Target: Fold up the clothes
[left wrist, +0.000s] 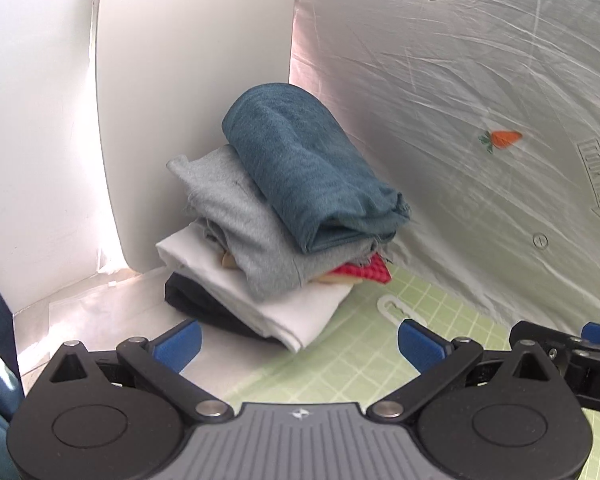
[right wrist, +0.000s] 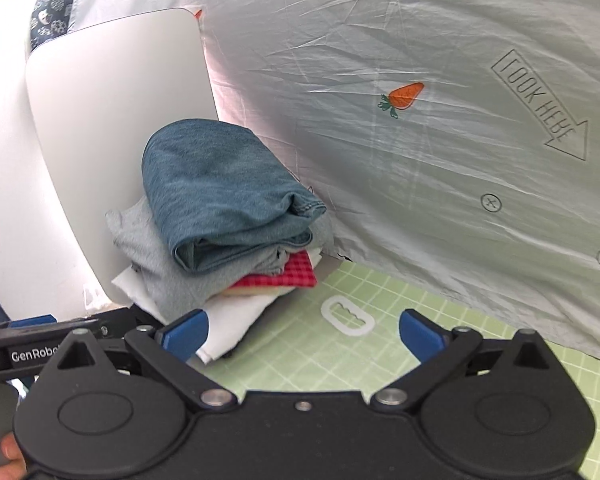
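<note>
Left hand-held gripper: blue pads spread wide, released, nothing between them. Right hand-held gripper: same state, pads apart, empty. Both hover low over the green grid mat, side by side; each shows at the edge of the other's view.

Folded clothes sit just ahead of both, stacked at the far left corner of the bench. Top to bottom: teal garment, grey garment, a red checked piece poking out on the right side, white garment, dark garment at the base. Stack leans against a white rounded panel standing upright behind it.

Surface: green mat with pale grid lines; a white oval cut-out tab lies on it, near the stack's right edge, apart from it. Left of the mat the bench top looks pale and glossy.

Room: a white sheet hangs behind, creased, printed with an orange carrot, small circled crosses and an arrow reading "LOOK HERE". Backlight glows pink along its left edge.

Hard to make out: a tan layer under the red piece, mostly covered. A patterned dark cloth at top left is cut off by the frame.
</note>
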A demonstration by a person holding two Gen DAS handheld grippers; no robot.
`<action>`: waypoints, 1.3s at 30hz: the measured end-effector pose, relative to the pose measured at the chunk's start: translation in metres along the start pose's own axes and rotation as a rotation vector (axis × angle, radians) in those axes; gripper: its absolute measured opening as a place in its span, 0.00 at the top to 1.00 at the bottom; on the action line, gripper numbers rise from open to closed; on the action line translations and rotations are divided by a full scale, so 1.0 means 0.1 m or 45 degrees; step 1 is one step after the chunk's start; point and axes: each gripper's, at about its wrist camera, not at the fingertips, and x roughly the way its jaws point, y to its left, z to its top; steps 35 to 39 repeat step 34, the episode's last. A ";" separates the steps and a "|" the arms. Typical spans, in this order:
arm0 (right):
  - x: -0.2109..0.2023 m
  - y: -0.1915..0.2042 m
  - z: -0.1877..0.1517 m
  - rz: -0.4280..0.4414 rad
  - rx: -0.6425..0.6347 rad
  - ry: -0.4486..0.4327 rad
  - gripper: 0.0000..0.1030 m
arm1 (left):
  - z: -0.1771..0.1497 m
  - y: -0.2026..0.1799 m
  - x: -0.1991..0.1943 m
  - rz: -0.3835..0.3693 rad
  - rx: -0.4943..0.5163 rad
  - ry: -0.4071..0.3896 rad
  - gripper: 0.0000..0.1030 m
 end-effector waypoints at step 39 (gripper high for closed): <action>-1.17 -0.18 -1.11 -0.105 0.085 0.030 0.00 | -0.80 -0.15 -0.88 -0.065 0.118 0.056 0.00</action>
